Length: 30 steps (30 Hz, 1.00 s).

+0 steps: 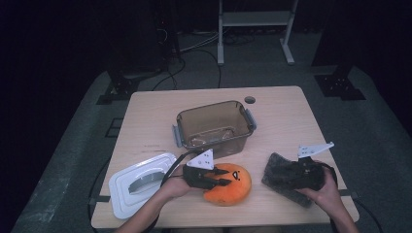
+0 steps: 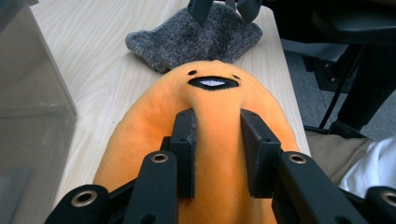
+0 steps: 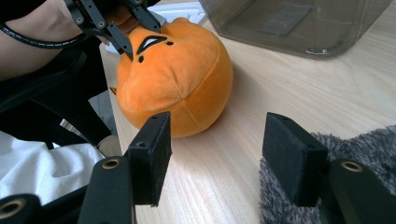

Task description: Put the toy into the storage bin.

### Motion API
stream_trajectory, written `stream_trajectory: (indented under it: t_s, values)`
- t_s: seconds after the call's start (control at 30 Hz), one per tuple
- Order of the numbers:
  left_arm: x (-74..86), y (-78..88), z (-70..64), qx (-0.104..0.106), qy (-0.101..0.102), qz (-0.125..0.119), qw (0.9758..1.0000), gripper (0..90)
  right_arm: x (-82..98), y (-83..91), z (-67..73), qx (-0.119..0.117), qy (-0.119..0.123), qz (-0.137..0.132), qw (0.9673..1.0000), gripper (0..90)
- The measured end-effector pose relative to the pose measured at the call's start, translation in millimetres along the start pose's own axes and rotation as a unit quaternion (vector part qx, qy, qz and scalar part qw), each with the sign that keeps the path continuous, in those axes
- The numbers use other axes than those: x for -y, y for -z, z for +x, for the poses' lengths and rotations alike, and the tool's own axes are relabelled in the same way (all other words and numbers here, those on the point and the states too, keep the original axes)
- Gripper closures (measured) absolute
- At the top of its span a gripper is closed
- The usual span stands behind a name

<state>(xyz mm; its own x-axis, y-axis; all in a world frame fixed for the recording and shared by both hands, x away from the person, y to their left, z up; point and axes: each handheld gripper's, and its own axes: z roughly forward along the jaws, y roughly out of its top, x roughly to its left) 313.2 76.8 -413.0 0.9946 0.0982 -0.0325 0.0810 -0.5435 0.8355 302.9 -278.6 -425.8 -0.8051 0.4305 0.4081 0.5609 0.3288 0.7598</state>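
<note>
My left claw (image 2: 217,154) is clamped on the orange plush toy (image 1: 228,183): its two black jaws pinch a raised fold of the soft fabric between them, and the toy's body bulges out to either side of the jaws. The toy rests on the wooden table (image 1: 272,104), directly beneath and ahead of this claw. Its stitched face with the dark mouth lies just beyond the jaw tips, so its long axis runs straight away along the claw's own line.

Further ahead of my left claw, past the toy's face, lies a grey fuzzy cloth (image 2: 196,39). To the claw's left stands a clear brown plastic bin (image 1: 214,127), near the toy but not touching it. A white lid (image 1: 141,182) lies flat behind my left hand, toward the table's near left corner.

My right claw (image 3: 215,156) stands open with nothing between its jaws. One jaw hangs over bare wood, the other at the edge of the grey cloth. The toy sits ahead of it, apart, with open tabletop between. The table's near edge runs close behind both claws.
</note>
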Motion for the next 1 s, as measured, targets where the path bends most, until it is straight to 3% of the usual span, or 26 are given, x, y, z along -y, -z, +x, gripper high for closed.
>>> stream_trajectory:
  t_s: [0.43, 1.0]
  values:
    - [-3.1, 11.4, -0.9, 0.005, 0.012, -0.015, 0.9998, 71.1, 0.4, 1.2, -0.1, 0.001, 0.000, -0.002, 1.0000, 40.9]
    - [-18.5, 37.7, -4.3, -0.007, 0.005, -0.035, 0.9994, 71.1, -0.9, 0.5, 1.2, 0.003, 0.003, -0.001, 1.0000, 40.9]
